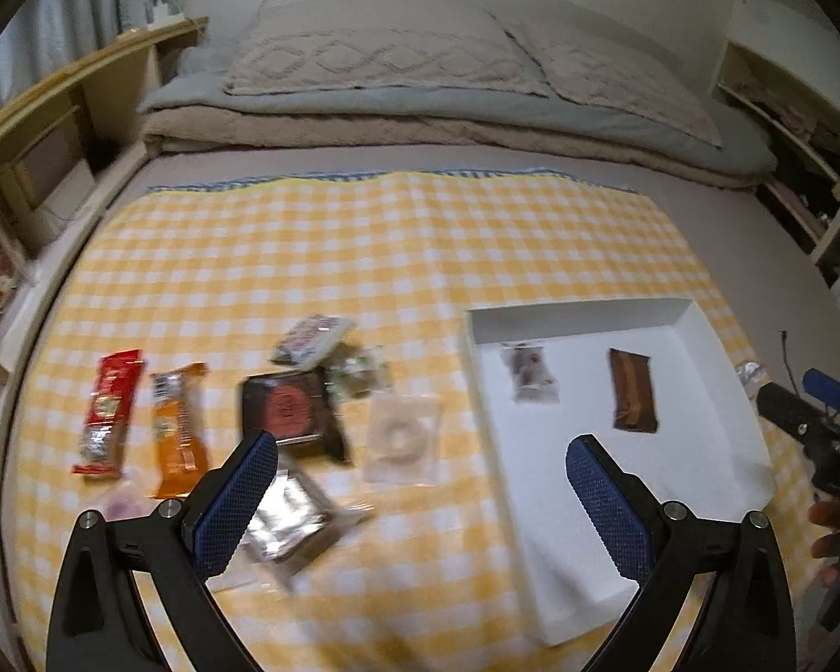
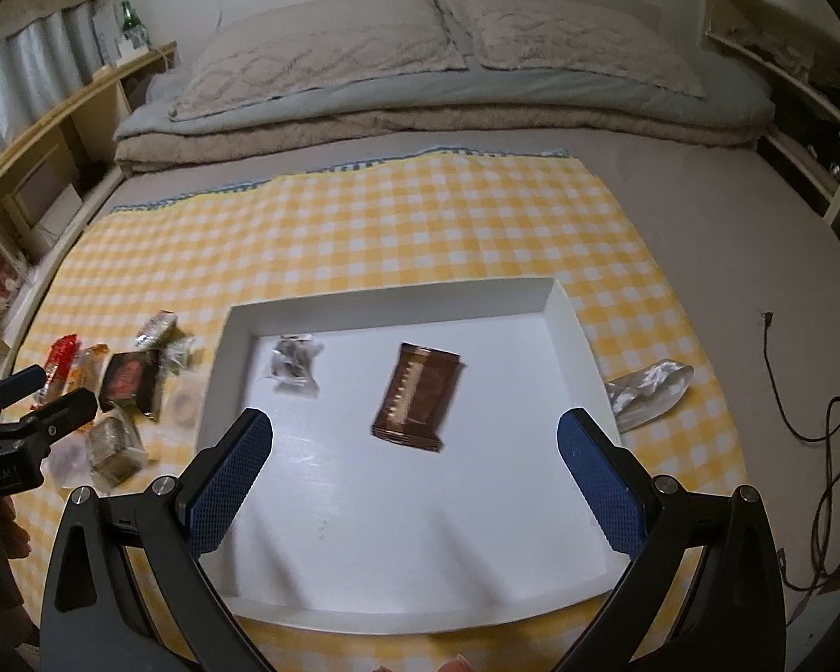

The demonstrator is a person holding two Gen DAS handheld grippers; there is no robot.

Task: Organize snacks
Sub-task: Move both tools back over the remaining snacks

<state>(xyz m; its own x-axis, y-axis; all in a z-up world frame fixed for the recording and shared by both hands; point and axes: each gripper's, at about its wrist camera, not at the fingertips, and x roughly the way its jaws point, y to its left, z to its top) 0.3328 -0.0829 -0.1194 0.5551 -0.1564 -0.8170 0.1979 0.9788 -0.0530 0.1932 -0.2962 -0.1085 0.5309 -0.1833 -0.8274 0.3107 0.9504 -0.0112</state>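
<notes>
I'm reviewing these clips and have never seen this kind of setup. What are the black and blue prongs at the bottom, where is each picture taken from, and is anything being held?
There is no robot here: a person holds a two-finger gripper in each hand, each with a fisheye camera looking along its fingers. One picture comes from the left gripper, the other from the right gripper. Both are open and hold nothing. Below them a yellow checked cloth covers a bed. A white tray on it holds a brown chocolate bar and a small clear packet. More wrapped snacks lie loose on the cloth left of the tray.
</notes>
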